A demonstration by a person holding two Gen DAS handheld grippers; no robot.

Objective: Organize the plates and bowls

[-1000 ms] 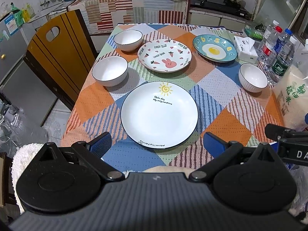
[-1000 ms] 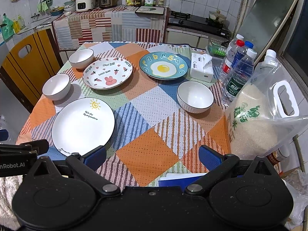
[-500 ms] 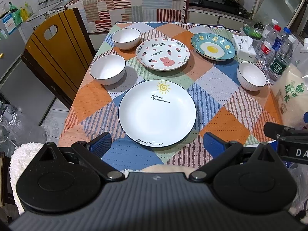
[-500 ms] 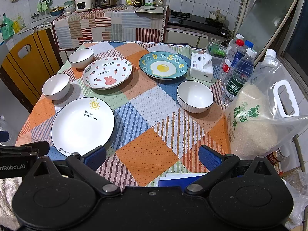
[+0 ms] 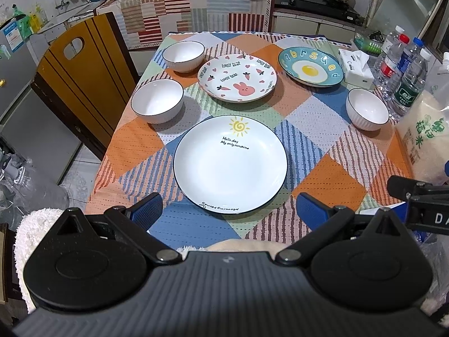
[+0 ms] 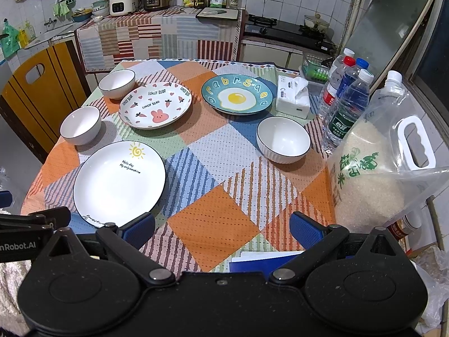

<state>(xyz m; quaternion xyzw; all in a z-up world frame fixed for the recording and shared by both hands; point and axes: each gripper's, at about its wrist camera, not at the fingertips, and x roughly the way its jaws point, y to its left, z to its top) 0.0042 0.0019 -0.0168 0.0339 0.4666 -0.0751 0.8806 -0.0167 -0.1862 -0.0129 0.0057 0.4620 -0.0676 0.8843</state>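
Note:
A white sun plate (image 5: 230, 165) (image 6: 119, 181) lies near the table's front edge. Behind it lie a bunny plate (image 5: 237, 78) (image 6: 155, 104) and a blue egg plate (image 5: 310, 66) (image 6: 237, 93). Two white bowls stand at the left (image 5: 157, 100) (image 5: 183, 56), also in the right wrist view (image 6: 80, 124) (image 6: 117, 84). A third bowl (image 5: 367, 108) (image 6: 283, 139) stands at the right. My left gripper (image 5: 228, 210) is open and empty just before the sun plate. My right gripper (image 6: 221, 226) is open and empty above the front edge.
A rice bag (image 6: 376, 174), water bottles (image 6: 346, 109) and a tissue box (image 6: 293, 97) crowd the table's right side. A wooden chair (image 5: 81, 75) stands at the left. A kitchen counter (image 6: 157, 32) runs behind the patchwork tablecloth (image 6: 213, 213).
The left gripper has shifted slightly, so the sun plate sits a little higher in its view. The right gripper has barely moved. No dish has moved.

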